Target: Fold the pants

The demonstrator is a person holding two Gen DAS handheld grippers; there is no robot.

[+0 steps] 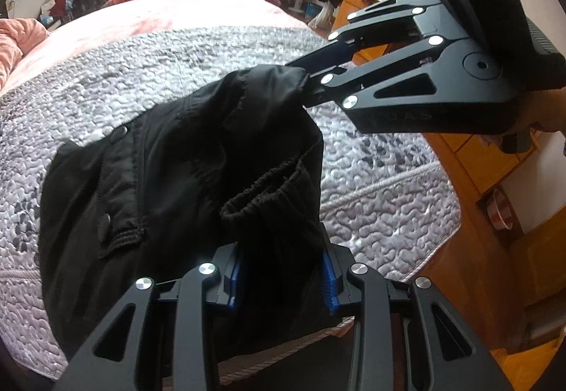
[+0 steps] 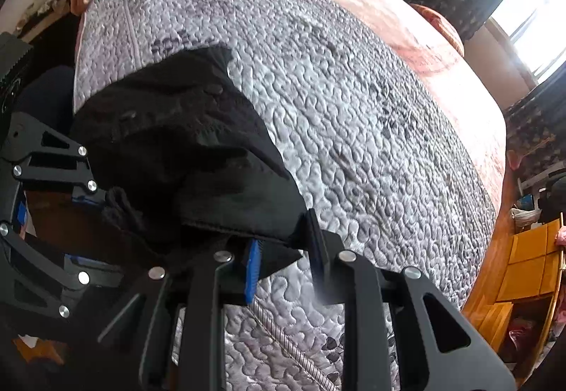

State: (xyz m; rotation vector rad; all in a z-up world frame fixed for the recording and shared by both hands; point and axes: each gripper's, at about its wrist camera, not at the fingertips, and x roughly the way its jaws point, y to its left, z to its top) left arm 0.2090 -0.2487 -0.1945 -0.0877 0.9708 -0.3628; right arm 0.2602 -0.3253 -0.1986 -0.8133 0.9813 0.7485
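Black pants (image 1: 184, 157) hide the left gripper's (image 1: 281, 279) jaw tips.

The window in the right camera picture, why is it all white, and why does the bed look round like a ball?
In the right wrist view the window is overexposed by daylight, so it shows pure white. The fisheye lens bends straight edges, so the grey quilt bulges. In the left wrist view the black pants lose their folds in darkness, and the metal screws glint.
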